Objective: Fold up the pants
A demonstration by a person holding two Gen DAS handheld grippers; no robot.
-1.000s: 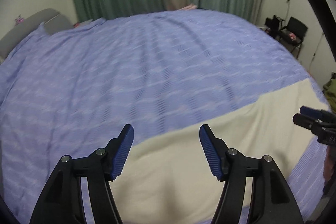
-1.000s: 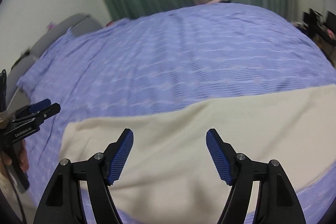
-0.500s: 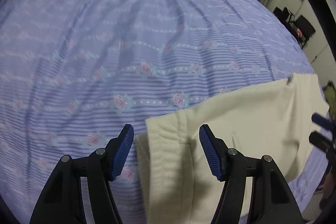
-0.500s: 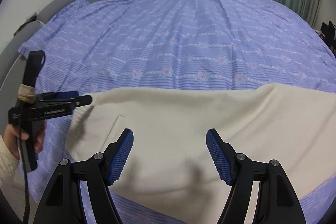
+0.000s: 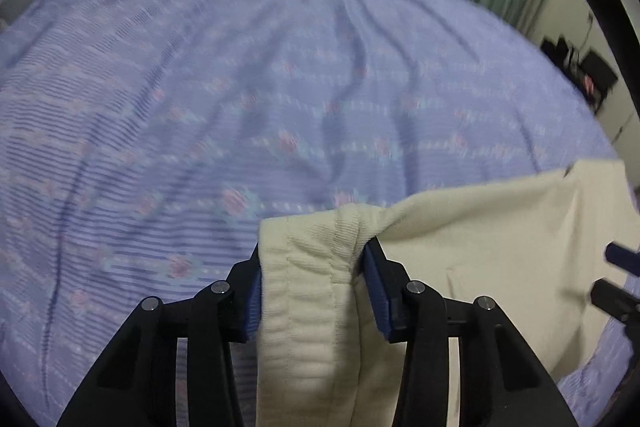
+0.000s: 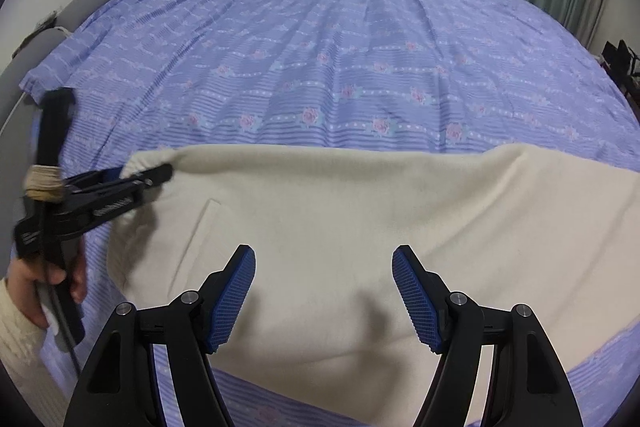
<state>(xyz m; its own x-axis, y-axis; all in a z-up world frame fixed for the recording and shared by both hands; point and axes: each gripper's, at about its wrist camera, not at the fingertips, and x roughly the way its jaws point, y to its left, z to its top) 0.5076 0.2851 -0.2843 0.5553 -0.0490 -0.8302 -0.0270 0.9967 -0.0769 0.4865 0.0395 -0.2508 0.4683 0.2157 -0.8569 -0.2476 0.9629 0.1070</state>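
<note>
One corner was all I had: my left gripper pinched the waistband of the pants, which lay flat along the bed's near edge. My right gripper hovered spread above them. Every fold remained.

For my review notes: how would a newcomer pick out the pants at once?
Start at the big bed sheet, purple with stripes and pink roses. On its near edge lies one plain cream fleece garment, the pants. Their ribbed waistband end is bunched in the left gripper; nothing else on the sheet is cream or unpatterned.
</note>
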